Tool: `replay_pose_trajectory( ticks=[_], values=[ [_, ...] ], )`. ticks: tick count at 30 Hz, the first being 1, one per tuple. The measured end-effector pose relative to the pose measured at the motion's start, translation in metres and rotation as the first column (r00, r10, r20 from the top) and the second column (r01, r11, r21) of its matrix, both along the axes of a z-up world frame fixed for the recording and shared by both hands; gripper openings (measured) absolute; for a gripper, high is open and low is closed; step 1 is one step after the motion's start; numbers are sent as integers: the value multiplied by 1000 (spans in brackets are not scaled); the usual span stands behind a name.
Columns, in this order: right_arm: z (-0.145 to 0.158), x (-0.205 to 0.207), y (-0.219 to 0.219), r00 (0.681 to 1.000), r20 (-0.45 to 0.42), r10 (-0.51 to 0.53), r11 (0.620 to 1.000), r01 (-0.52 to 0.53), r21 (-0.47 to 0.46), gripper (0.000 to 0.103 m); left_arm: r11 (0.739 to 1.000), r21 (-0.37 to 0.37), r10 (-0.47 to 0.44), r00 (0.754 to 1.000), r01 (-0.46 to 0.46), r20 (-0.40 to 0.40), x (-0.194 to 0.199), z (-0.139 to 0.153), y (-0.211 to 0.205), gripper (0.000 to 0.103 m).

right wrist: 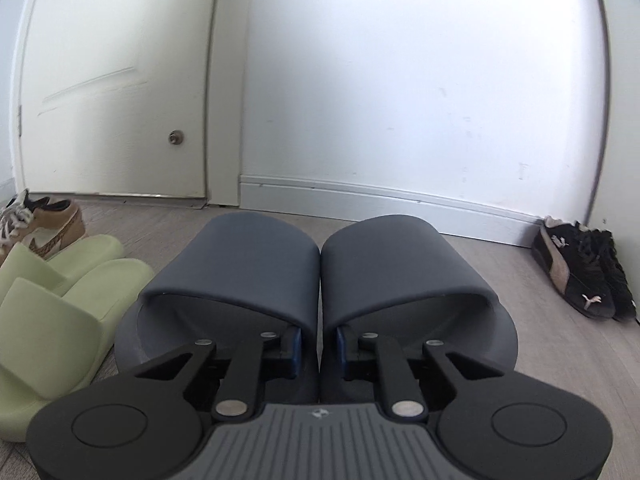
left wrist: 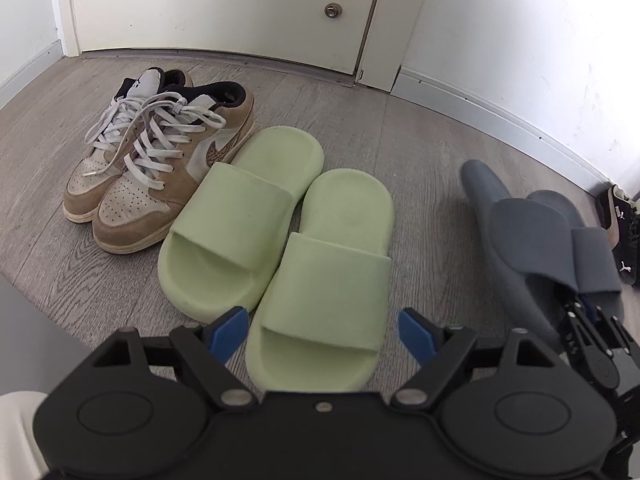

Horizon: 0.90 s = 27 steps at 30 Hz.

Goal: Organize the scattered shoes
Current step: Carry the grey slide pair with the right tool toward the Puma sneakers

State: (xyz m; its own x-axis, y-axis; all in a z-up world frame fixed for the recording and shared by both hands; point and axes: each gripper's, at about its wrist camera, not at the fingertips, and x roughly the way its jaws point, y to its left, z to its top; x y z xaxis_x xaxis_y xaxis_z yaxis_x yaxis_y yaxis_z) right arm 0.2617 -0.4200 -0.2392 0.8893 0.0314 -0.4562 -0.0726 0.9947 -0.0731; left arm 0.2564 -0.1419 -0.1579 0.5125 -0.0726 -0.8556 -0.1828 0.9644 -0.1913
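In the right wrist view, the two grey slides point(right wrist: 320, 276) are pinched together at their inner walls by the right gripper point(right wrist: 319, 346), low in the middle of the frame. In the left wrist view, the left gripper point(left wrist: 322, 330) is held released above the toe of one green slide point(left wrist: 320, 280), at lower centre. The tan sneakers point(left wrist: 160, 160) are seen at upper left, the black sneakers point(right wrist: 584, 276) at the right edge.
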Motion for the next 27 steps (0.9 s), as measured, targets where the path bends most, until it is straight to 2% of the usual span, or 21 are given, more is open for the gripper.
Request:
replay_pose_trajectory(
  ticks=[6, 13, 17, 21, 24, 27],
  values=[
    [27, -24, -91, 977, 32, -212, 977, 213, -11, 19, 1000, -7, -26, 1000, 26, 5, 7, 2, -14, 83],
    [32, -57, -206, 929, -37, -368, 928, 369, 49, 20, 997, -37, -66, 998, 66, 20, 19, 7, -37, 83],
    [19, -80, -244, 914, -69, -399, 914, 403, 41, 21, 993, -42, -107, 993, 109, 43, 31, 10, -62, 83],
    [5, -93, -272, 919, -84, -386, 921, 389, 26, 20, 986, -48, -158, 985, 161, 64, 40, 14, -92, 83],
    [-6, -93, -301, 928, -116, -355, 927, 365, 82, 21, 976, -38, -210, 975, 214, 78, 42, 16, -115, 83],
    [-11, -93, -335, 921, -155, -357, 909, 381, 167, 23, 963, -18, -265, 960, 267, 90, 43, 19, -138, 83]
  ],
)
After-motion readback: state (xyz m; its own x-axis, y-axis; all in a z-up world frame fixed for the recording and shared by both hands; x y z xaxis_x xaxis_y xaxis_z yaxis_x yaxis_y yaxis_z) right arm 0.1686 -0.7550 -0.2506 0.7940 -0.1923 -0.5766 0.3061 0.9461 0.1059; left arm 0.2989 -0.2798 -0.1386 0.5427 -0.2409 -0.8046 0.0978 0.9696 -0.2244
